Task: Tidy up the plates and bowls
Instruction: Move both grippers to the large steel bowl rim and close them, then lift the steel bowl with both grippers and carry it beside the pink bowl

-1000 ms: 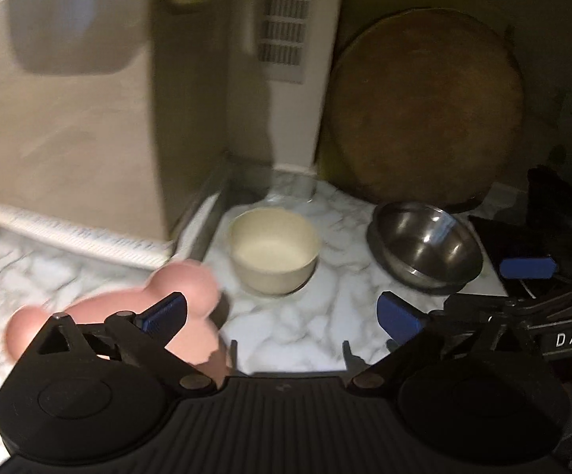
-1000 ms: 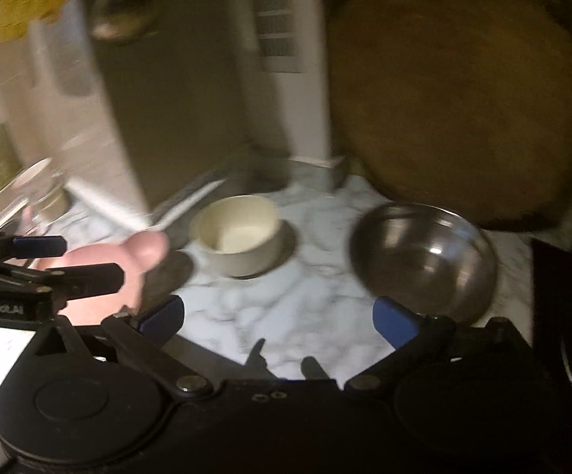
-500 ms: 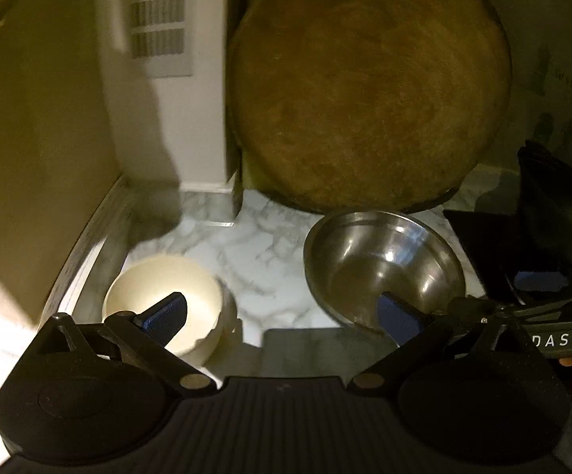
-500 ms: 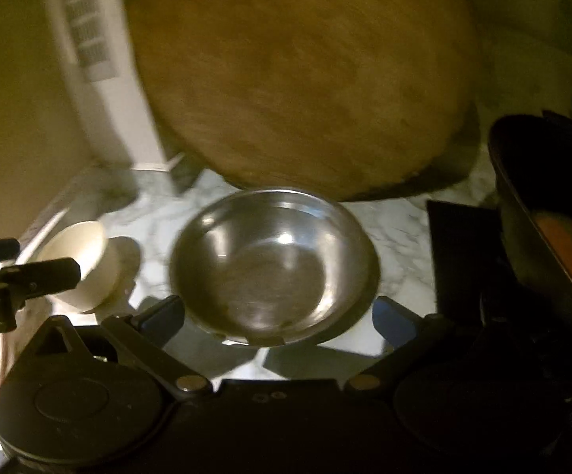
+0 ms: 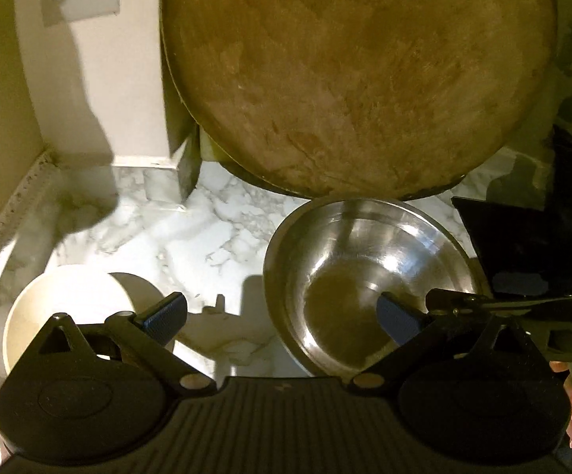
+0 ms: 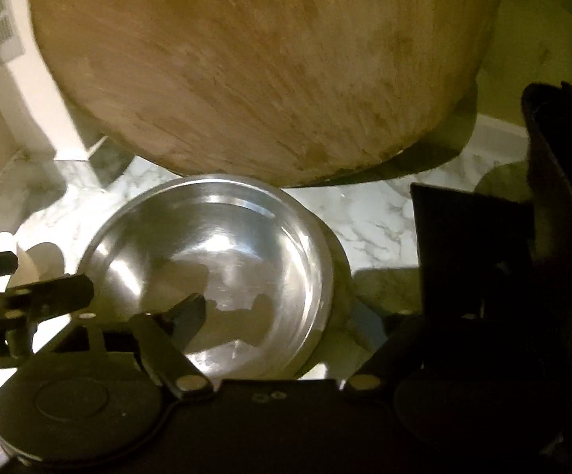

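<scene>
White-grey marble counter (image 5: pixel 191 237) carries cream bowl (image 5: pixel 48 308), steel bowl (image 5: pixel 365 272), round wooden board (image 5: pixel 357 79) leaning upright behind.

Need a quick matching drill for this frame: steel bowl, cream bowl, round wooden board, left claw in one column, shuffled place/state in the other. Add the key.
Things:
1. steel bowl
2. cream bowl
3. round wooden board
4. left claw

Places/states:
A. leaning upright at the back of the marble counter
B. open, holding nothing, one finger above each bowl
C. empty, in front of the board, right of the other bowl
D. at the left near the wall, partly behind a claw finger

Pairs: 1-C, 2-D, 3-A, 4-B
</scene>
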Demonstrator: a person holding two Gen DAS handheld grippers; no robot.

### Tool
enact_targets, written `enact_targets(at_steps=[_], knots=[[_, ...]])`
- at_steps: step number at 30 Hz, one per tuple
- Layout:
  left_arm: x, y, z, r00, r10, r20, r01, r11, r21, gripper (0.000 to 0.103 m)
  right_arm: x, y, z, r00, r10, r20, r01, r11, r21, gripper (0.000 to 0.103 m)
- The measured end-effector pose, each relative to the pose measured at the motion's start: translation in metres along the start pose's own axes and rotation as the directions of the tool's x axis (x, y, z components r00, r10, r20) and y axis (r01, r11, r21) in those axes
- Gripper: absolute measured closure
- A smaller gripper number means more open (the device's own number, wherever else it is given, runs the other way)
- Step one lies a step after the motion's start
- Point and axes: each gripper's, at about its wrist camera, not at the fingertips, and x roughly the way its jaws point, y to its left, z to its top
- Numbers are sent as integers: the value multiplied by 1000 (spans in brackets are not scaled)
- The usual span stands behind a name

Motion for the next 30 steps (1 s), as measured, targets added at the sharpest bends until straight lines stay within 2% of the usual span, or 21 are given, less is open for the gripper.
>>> enact_targets(at_steps=[5,12,14,17,19,22,24,28,30], knots=[[14,-1,5,1000,-2,-14,2,1000,-6,2,11,-1,4,1000,-6,-22,6,1000,-3,32],[34,2,9,998,-7,-64,6,1000,-25,30,16,-1,6,999,-21,-29,20,1000,-19,43],[38,3,9,997,-9,-76,7,1000,-30,34,17,-2,6,999,-21,-33,20,1000,-19,48],[43,4,8,995,-12,-97,9,999,-32,48,20,-3,4,999,-20,-45,20,1000,-11,58],[45,5,6,994,-21,-111,16,999,-42,65,19,-4,4,998,-35,-42,35,999,-10,65],[46,4,4,992,-25,-121,21,999,-40,72,17,-7,4,998,-33,-44,34,999,12,77],[45,2,3,992,-19,-122,15,999,-32,73,15,-9,3,998,-41,-46,42,999,20,85],[41,4,0,991,-17,-130,12,999,-37,80,11,-11,-1,998,-39,-42,41,998,39,86],[38,6,-3,990,-17,-138,11,999,-43,81,6,-9,-3,999,-32,-36,33,999,39,86]])
